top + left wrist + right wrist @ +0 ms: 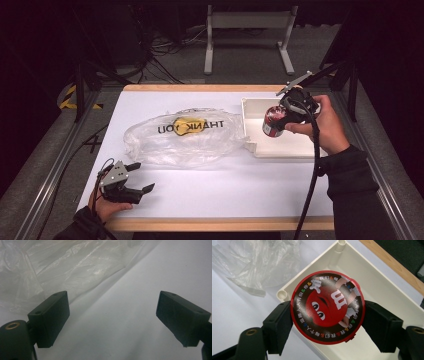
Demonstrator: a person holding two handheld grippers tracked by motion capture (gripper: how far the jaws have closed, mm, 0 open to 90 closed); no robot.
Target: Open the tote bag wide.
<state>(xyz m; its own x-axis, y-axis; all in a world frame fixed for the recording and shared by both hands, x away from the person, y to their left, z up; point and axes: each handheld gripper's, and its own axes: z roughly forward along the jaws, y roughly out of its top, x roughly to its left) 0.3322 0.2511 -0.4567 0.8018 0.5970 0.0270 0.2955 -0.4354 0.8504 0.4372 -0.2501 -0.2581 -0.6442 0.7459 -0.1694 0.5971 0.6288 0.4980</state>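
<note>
Your left gripper [131, 176] sat near the table's front edge, jaws spread wide w/ nothing between. Right gripper [327, 322] clamped the red M&M's candy tin [327, 306] by its sides, hovering over the white tray [387, 290]. Risk: round wall could've slipped from the pads if you'd tilted it, dropping beside the clear plastic bag [185, 135].

The table [210, 195] is seen by the high view from above the near edge, looking forward and down. The left gripper view is set low and close, looking along the white surface toward the plastic bag [50, 267]. The right gripper view is placed very near, looking down on the candy tin [327, 307] over the white tray [387, 292]. The bag [182, 135] is shared by all three views.
</note>
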